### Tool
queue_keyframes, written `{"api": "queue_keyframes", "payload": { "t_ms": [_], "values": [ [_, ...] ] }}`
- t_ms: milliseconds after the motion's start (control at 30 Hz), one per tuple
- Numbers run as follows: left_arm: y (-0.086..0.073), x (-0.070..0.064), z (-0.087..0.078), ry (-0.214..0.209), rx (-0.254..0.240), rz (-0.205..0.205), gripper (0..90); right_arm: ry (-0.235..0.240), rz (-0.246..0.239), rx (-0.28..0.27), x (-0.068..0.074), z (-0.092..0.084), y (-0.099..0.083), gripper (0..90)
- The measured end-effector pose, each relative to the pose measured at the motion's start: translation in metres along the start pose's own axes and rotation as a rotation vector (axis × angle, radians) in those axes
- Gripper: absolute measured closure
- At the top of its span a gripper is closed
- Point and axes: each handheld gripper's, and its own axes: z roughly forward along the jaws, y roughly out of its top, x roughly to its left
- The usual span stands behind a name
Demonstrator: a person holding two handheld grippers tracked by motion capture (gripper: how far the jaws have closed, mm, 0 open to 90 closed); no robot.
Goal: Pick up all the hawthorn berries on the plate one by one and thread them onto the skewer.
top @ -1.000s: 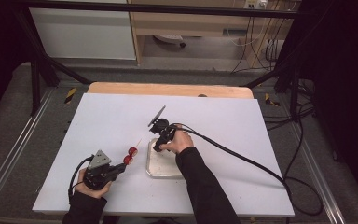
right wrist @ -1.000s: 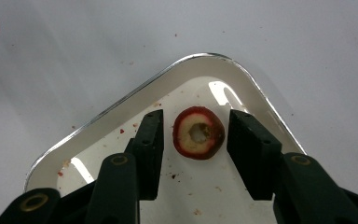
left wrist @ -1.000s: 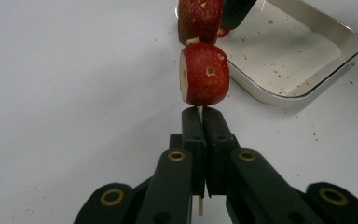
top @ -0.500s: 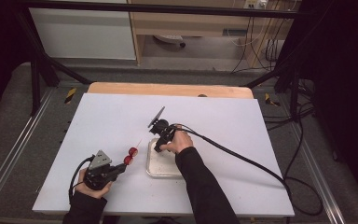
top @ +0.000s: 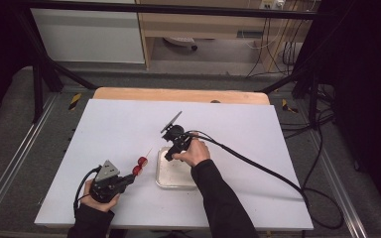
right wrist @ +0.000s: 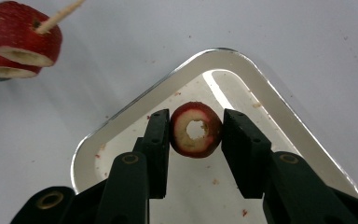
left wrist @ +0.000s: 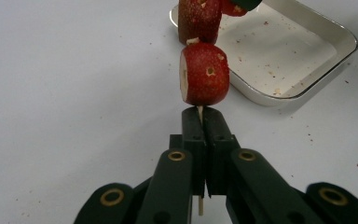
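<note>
tray (top: 164,182) between grippers, table (top: 104,124) open elsewhere

The white surface (top: 129,129) is evenly and brightly lit from above, while the room around it is left dark in the high view. Soft, short shadows are cast beside the tray (left wrist: 303,60). A bright glare is seen on the tray's rim in the right gripper view. The nearest parts of the jaws are slightly blurred, and the high view is perhaps somewhat grainy
</note>
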Motion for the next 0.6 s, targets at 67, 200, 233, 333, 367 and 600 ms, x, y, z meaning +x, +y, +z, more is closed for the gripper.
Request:
{"api": "queue_keyframes", "payload": {
  "t_ms": [67, 200, 233, 333, 367, 600],
  "values": [
    [0.001, -0.002, -0.001, -0.004, -0.007, 0.002, 88.5, 0.007, 0.014, -0.032, 0.000, -0.006, -0.005, 63.1],
    [0.002, -0.007, -0.001, -0.011, -0.025, -0.005, 88.5, 0.041, 0.078, -0.128, -0.003, -0.017, -0.019, 63.1],
    [0.002, -0.008, -0.001, -0.009, -0.028, -0.003, 88.5, 0.059, 0.102, -0.159, -0.003, -0.019, -0.023, 63.1],
    [0.003, -0.012, 0.000, -0.002, -0.029, 0.003, 88.4, 0.092, 0.133, -0.246, -0.003, -0.023, -0.038, 63.1],
    [0.003, -0.013, 0.000, -0.002, -0.028, 0.004, 88.5, 0.102, 0.142, -0.270, -0.003, -0.025, -0.043, 63.1],
    [0.004, -0.021, 0.003, 0.004, -0.025, 0.006, 88.3, 0.153, 0.214, -0.439, -0.002, -0.023, -0.075, 63.1]
  ]
}}
